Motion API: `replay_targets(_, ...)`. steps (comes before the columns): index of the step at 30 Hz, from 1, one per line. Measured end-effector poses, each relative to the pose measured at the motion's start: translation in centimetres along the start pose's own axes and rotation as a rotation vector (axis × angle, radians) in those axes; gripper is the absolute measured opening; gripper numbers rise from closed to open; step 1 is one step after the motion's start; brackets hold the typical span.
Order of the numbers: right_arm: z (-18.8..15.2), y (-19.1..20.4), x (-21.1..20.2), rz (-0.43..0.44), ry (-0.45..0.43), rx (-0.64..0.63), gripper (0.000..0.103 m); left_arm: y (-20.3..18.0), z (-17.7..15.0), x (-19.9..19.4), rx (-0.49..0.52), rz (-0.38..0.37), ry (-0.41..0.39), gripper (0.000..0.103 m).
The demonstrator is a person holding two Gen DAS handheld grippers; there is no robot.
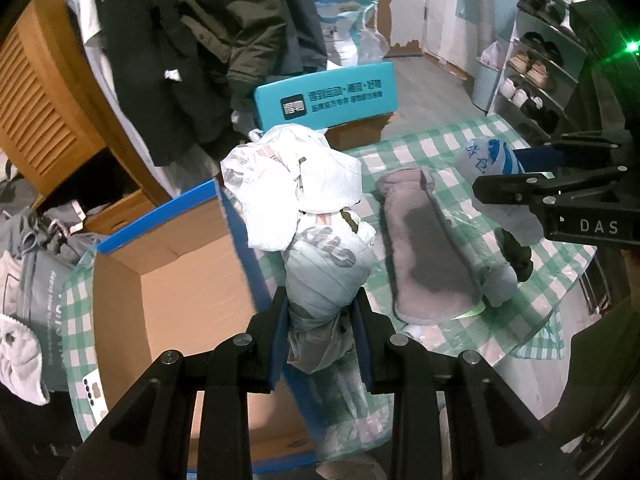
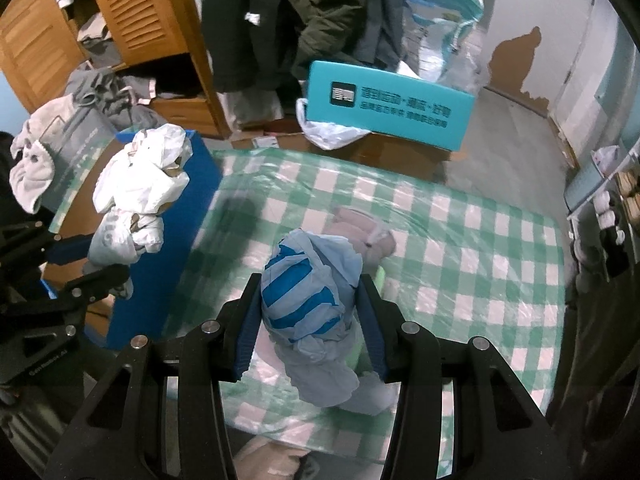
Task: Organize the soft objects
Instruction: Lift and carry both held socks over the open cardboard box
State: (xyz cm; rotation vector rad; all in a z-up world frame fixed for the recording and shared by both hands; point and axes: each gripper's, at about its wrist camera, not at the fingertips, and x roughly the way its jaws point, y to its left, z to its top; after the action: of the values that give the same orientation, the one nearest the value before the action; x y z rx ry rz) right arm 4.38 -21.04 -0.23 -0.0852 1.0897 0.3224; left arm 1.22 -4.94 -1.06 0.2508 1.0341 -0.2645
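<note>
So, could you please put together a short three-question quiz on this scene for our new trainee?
1. True or false: the left gripper is shut on a white plastic bag.
2. What does the right gripper hold? A) a grey insole B) a blue-striped plastic bag C) a teal box
3. Fill in: the grey insole lies on the green-checked ____.

Key
1. True; its pads press the bag's lower part.
2. B; the blue-striped plastic bag sits clamped between the pads.
3. Tablecloth; beside the open cardboard box.
</note>
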Motion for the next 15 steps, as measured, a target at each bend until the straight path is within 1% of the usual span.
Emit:
replay_targets(10,2.0,3.9,0.7,0.048,-0.009,-0.047,0.046,3.3,-1.4,-1.0,-0.053,0.016,-0.011,0.030)
replay_targets(15,3.0,6.1,1.3,0.074,-0.010,-0.075,0.046,5.4,-2.3,-1.1,-0.086,0.037,-0.011,0.030)
